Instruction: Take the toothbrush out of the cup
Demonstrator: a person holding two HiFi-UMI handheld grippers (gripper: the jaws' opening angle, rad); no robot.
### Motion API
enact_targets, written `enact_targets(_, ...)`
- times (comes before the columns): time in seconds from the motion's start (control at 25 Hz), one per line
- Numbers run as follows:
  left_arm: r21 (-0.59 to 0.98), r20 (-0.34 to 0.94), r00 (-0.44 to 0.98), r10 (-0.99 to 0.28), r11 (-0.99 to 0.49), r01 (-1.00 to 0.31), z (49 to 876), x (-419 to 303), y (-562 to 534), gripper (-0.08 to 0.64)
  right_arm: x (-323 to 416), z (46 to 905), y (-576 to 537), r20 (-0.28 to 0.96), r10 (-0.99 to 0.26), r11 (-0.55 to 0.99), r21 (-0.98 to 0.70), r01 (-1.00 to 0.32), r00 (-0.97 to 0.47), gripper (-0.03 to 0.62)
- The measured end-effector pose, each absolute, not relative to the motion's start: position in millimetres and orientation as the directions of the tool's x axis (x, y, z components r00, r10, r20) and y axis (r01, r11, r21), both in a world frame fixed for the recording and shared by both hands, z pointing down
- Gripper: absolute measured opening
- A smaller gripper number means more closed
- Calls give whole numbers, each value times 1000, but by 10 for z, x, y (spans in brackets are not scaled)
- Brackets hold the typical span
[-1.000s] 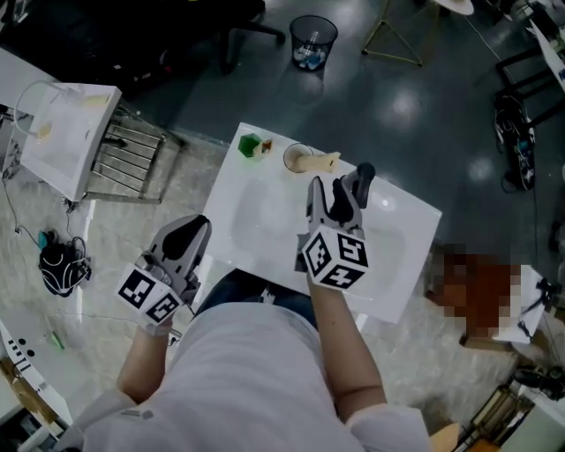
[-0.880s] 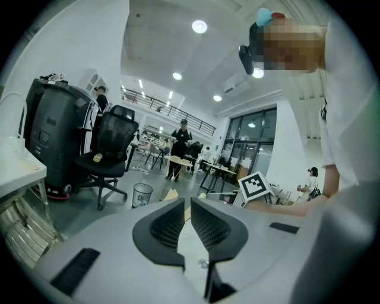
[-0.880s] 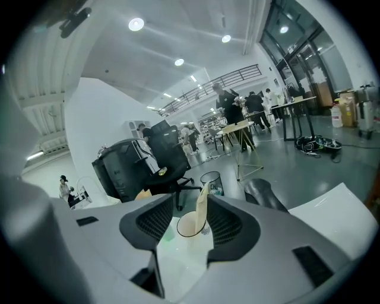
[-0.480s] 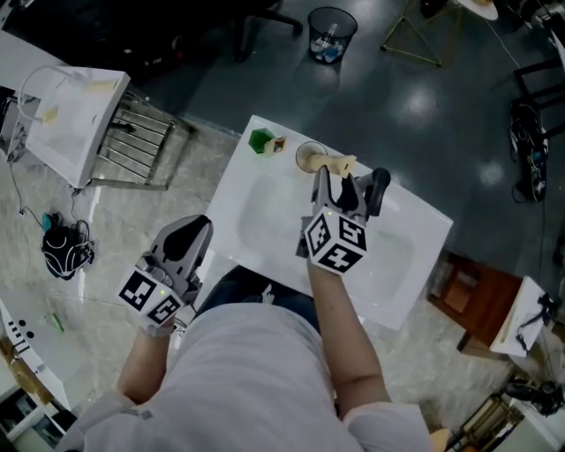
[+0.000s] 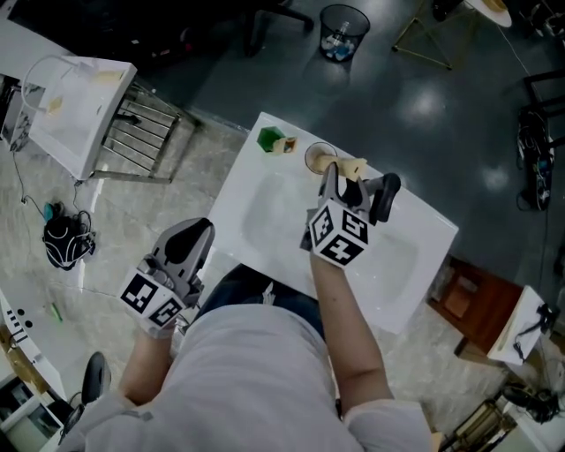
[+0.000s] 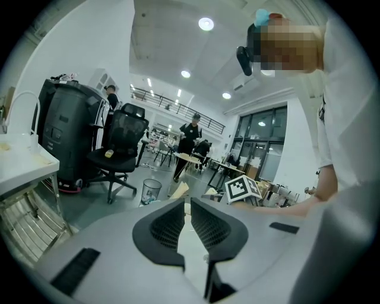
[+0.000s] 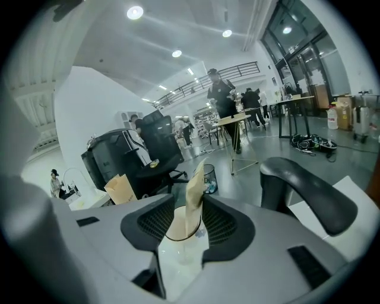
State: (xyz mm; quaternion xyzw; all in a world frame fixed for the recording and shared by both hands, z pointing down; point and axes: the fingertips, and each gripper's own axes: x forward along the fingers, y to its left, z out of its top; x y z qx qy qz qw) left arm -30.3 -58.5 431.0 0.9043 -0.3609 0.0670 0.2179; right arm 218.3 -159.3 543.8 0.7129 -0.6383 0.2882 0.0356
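Note:
A clear cup (image 5: 318, 156) (image 7: 178, 246) stands at the far rim of the white basin (image 5: 265, 207). A toothbrush in a tan paper wrapper (image 5: 350, 167) (image 7: 193, 199) leans out of it. My right gripper (image 5: 342, 180) (image 7: 188, 218) is at the cup, and the wrapped toothbrush rises between its jaws. The jaws have just been closing, but a gap shows beside the wrapper, so the gripper is open. My left gripper (image 5: 188, 240) (image 6: 187, 208) hangs shut and empty, off the basin's near left edge.
A black faucet (image 5: 387, 193) (image 7: 309, 190) curves up just right of the right gripper. A green block (image 5: 270, 139) lies left of the cup. Around the basin are a wire waste bin (image 5: 343, 19), a white table with a rack (image 5: 75, 106) and a wooden stool (image 5: 466, 296).
My right gripper has come down and forward to the cup, so the toothbrush now stands between its jaws. The left gripper has stayed put.

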Motion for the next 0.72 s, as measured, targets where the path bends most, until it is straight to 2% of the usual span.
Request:
enact_targets(0.16, 351, 280, 725, -630, -635, -688, 4320, -364, -582, 20, 2175, 5469, -1601, 464, -885, -199, -302, -932, 39, 94)
enact_targets(0.44, 347, 281, 719, -636, -631, -694, 4327, -455, -546, 20, 2211, 5502, -1620, 456, -887, -225, -285, -932, 74, 61)
enact_targets(0.72, 345, 279, 716, -640, -629, -697, 4344, -575, -497, 20, 2182, 5365, -1626, 419, -905, -205, -279, -938, 74, 55)
